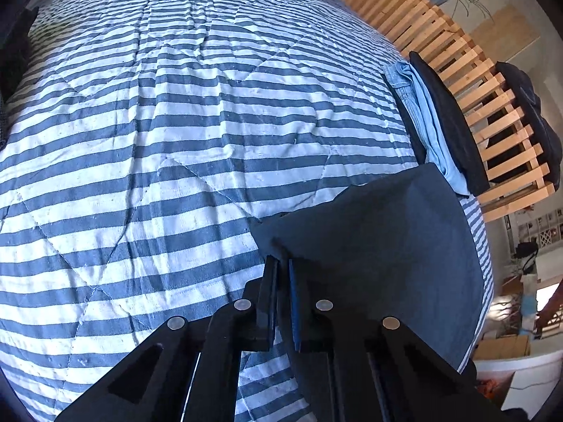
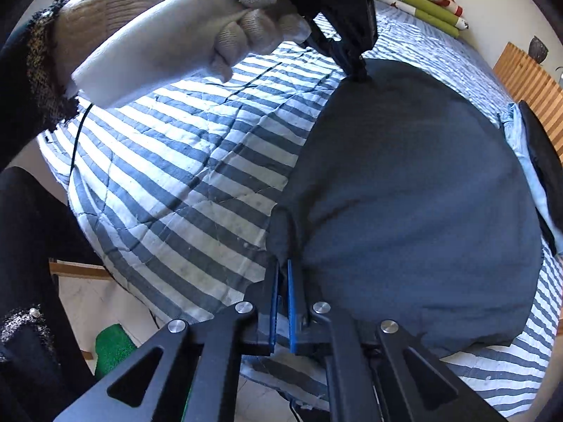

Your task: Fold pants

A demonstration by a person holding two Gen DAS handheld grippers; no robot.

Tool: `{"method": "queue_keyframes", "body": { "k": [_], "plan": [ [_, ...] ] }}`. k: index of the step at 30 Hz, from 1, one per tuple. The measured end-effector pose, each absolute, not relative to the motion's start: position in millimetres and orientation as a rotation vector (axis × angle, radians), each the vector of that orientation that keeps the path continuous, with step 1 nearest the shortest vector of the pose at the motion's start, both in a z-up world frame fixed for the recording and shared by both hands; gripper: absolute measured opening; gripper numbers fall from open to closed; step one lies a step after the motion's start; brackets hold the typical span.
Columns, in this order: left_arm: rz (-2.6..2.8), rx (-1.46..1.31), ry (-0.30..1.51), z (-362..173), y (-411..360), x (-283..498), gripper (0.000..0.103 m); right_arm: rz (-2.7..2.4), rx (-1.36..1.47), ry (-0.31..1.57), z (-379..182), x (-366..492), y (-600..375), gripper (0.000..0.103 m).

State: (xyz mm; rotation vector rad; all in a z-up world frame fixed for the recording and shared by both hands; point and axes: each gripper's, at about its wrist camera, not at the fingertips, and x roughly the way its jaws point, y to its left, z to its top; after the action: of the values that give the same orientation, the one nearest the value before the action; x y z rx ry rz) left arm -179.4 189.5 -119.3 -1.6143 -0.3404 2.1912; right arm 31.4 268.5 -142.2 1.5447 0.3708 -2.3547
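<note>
Downward, both hand-held grippers (image 1: 283, 263) (image 2: 283, 263) on pants (image 2: 415, 204)

Dark navy pants (image 2: 415, 204), folded flat on striped quilt (image 2: 197, 161)

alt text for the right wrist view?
The right gripper is shut on the near edge of dark blue pants lying on a blue-and-white striped quilt. At the pants' far edge, a white-gloved hand holds the left gripper, which pinches the fabric.
</note>
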Motion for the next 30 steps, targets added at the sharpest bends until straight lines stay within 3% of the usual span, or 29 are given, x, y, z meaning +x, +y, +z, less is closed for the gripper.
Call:
{"method": "queue_keyframes", "body": {
  "k": [4, 7, 9, 11, 16, 20, 27, 30],
  "plan": [
    [2.246, -1.632, -0.288, -119.0, 186.0, -178.8, 0.016, -2.357, 1.543, 0.422, -149.1, 35.6, 264.7, 0.004],
    [2.356, -1.614, -0.215, -105.6, 171.3, -171.0, 0.017, -2.343, 1.574, 0.344, -139.4, 34.9, 272.9, 0.005],
    [2.372, -1.605, -0.225, -97.9, 159.7, -159.1, 0.017, -2.367, 1.577, 0.28, -128.1, 37.1, 282.4, 0.01],
    [2.382, -1.596, -0.225, -90.3, 151.7, -138.5, 0.021, -2.403, 1.557, 0.27, -115.9, 39.8, 290.3, 0.022],
    [2.37, -1.583, -0.183, -82.7, 145.3, -71.1, 0.032, -2.501, 1.522, 0.324, -92.6, 37.9, 308.6, 0.029],
    [2.35, -1.601, -0.21, -85.8, 150.2, -29.6, 0.032, -2.572, 1.489, 0.336, -85.1, 28.9, 320.7, 0.034],
    [2.35, -1.57, -0.191, -80.4, 186.2, -4.2, 0.034, -2.666, 1.507, 0.275, -83.5, 15.1, 361.0, 0.034],
    [2.354, -1.55, -0.204, -78.5, 197.9, -5.6, 0.045, -2.695, 1.494, 0.267, -82.1, 12.5, 374.8, 0.034]
  ]
}}
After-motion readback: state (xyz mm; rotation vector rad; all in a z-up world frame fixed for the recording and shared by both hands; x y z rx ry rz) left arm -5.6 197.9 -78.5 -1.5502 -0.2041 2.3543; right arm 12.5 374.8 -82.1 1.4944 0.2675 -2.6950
